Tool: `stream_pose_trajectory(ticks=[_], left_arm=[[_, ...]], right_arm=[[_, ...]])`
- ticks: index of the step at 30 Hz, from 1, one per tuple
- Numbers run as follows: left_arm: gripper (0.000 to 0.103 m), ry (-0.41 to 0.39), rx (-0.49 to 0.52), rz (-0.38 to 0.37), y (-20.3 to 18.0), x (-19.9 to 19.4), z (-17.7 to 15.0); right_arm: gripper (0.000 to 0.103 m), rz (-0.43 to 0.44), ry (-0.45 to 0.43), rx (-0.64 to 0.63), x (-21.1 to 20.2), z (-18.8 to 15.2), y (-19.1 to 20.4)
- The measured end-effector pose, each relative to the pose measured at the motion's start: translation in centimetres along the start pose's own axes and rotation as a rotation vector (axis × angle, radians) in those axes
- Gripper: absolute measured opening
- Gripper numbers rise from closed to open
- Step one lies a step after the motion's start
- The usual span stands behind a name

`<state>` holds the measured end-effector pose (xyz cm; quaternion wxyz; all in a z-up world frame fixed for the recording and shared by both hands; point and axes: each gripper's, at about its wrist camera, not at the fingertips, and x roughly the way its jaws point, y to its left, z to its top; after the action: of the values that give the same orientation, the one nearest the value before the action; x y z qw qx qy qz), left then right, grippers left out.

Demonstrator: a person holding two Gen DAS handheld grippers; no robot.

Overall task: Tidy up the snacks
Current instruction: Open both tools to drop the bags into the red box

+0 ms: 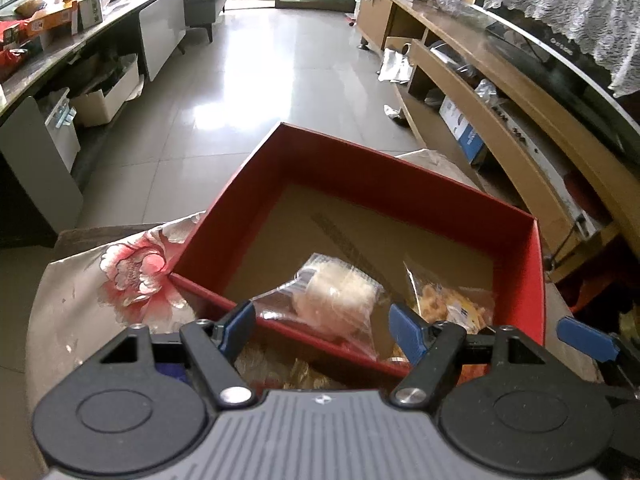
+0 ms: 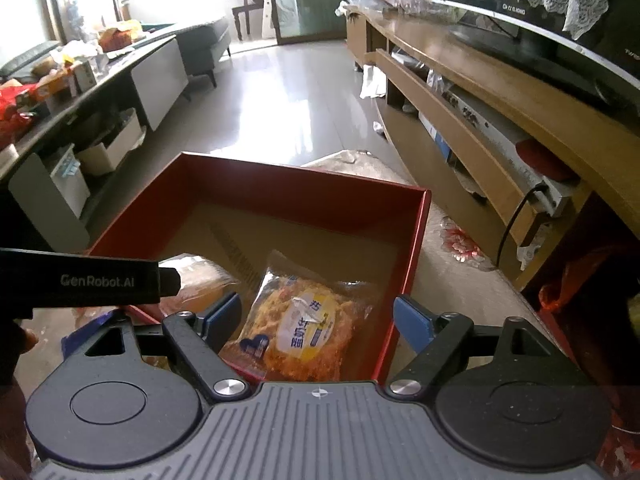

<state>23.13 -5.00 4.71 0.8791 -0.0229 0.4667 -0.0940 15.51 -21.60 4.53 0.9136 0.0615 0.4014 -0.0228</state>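
Note:
A red box [image 1: 532, 264] with a brown cardboard floor stands on a flowered cloth. In the left wrist view a clear packet with a pale round cake [image 1: 332, 300] lies over the box's near wall, and a yellow-orange snack packet [image 1: 452, 304] lies inside at the right. My left gripper [image 1: 322, 324] is open just behind the pale cake packet, touching nothing. In the right wrist view the red box [image 2: 416, 248] holds the yellow-orange packet [image 2: 296, 328] at its near right corner. My right gripper [image 2: 318, 318] is open and empty over that packet.
The flowered cloth [image 1: 120, 280] covers the low table under the box. More snack packets [image 1: 280, 368] lie in front of the box beneath my left gripper. A wooden TV cabinet [image 2: 480, 92] runs along the right, a dark bench [image 2: 100, 80] with clutter along the left.

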Motion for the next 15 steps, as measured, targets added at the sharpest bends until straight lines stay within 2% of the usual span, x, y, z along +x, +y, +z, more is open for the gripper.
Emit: stream_pose_trajectory(ticks=[15], left_arm=[[0.078, -0.010, 0.021, -0.004, 1.3, -2.4, -2.1]], right_arm=[[0.088, 0.023, 0.006, 0.008, -1.9, -1.9, 0.3]])
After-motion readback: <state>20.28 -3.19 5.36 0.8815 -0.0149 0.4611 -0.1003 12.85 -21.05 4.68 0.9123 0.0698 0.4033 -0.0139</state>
